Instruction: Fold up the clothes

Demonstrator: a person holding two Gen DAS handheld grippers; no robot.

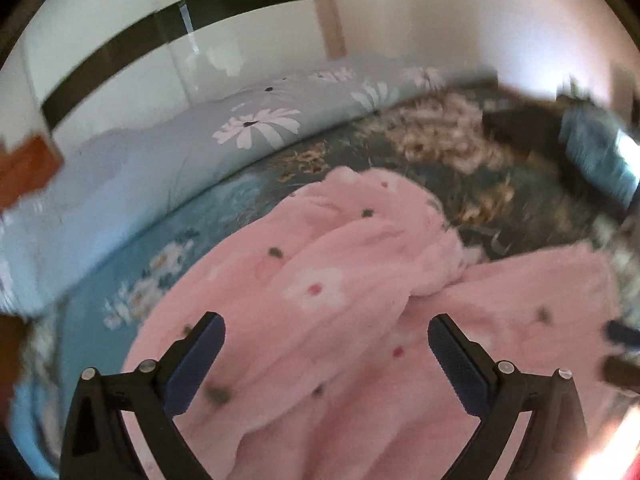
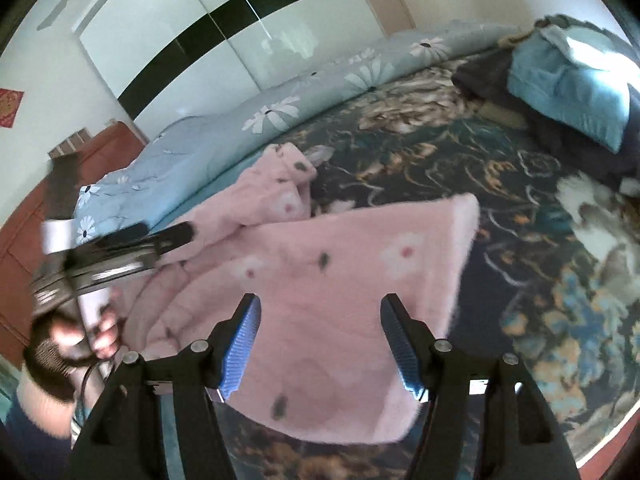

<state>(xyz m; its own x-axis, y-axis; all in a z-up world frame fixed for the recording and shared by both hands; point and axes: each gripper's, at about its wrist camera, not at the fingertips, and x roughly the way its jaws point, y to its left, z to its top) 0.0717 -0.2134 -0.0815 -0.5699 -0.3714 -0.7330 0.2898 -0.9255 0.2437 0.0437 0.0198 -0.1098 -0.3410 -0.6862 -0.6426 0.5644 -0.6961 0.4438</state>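
A pink fleece garment with white flowers and dark dots lies rumpled on the dark floral bedsheet. My left gripper hovers over it with its jaws wide apart and nothing between the blue pads. In the right wrist view the same garment shows a flat panel with a straight edge on the right and a bunched part toward the far left. My right gripper is open above that panel, its pads off the cloth. The left gripper shows blurred at the left, held by a hand.
A pale blue daisy quilt runs along the bed's far side. A blue pillow and a dark folded item sit at the far right. A white wardrobe with a black stripe stands behind. A red-brown bed frame is at the left.
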